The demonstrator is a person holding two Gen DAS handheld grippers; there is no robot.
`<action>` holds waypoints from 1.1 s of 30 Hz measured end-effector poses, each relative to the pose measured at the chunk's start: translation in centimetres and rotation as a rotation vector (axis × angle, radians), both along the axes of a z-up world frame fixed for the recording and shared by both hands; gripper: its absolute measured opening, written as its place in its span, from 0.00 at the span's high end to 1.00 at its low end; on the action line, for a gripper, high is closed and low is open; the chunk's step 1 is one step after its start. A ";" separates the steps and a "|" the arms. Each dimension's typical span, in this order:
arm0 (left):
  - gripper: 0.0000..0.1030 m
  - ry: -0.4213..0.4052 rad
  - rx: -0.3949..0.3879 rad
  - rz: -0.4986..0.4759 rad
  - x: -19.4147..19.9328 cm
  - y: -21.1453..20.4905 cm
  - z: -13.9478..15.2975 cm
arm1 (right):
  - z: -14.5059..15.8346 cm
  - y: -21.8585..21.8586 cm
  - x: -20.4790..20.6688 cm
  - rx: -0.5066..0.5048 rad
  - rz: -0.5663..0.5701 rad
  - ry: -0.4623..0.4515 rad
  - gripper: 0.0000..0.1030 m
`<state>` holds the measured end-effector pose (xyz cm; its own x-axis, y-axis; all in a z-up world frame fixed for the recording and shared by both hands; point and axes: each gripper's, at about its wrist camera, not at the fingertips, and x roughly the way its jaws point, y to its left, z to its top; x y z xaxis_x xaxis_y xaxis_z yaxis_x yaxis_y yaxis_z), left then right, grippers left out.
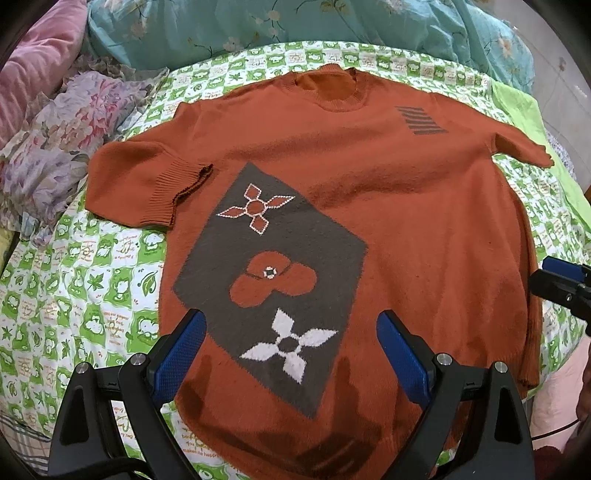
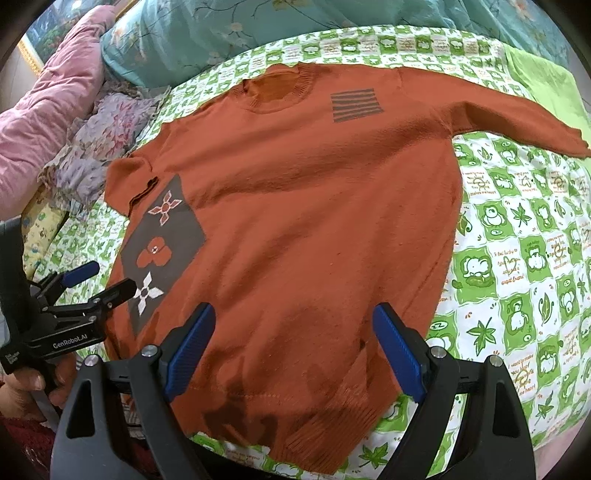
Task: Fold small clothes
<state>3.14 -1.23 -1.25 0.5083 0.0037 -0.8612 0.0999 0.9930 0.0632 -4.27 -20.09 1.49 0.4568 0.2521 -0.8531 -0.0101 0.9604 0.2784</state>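
Observation:
An orange knit sweater [image 1: 369, 192] lies flat, front up, on the bed; it also shows in the right wrist view [image 2: 314, 221]. It has a grey patch with flower motifs [image 1: 273, 280] and grey stripes [image 1: 421, 120] on the chest. Its left sleeve [image 1: 147, 184] is folded in over the body; the right sleeve [image 2: 517, 122] stretches out. My left gripper [image 1: 291, 343] is open above the lower hem, empty. My right gripper [image 2: 295, 343] is open above the hem's right part, empty. The left gripper shows in the right view [image 2: 101, 280], and the right gripper's tip [image 1: 565, 284] shows at the left view's edge.
The bed has a green and white patterned sheet [image 2: 517, 258]. A teal floral quilt [image 1: 295, 26] lies at the far side, a pink quilt [image 1: 33, 66] and floral cloth [image 1: 74, 140] at the far left. A plain green cloth [image 2: 546, 85] lies at the far right.

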 end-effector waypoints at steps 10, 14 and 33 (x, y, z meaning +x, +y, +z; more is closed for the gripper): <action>0.09 0.021 -0.007 0.025 3.9 -0.3 -0.3 | -0.1 -5.9 2.2 0.017 -0.137 0.001 0.15; 0.09 0.027 -0.033 0.032 6.5 -0.7 0.0 | 0.0 -9.4 3.5 0.006 -0.207 0.007 0.15; 0.09 0.055 -0.008 0.142 19.3 -0.8 -0.8 | 1.4 -39.0 12.7 -0.079 -0.785 -0.074 0.21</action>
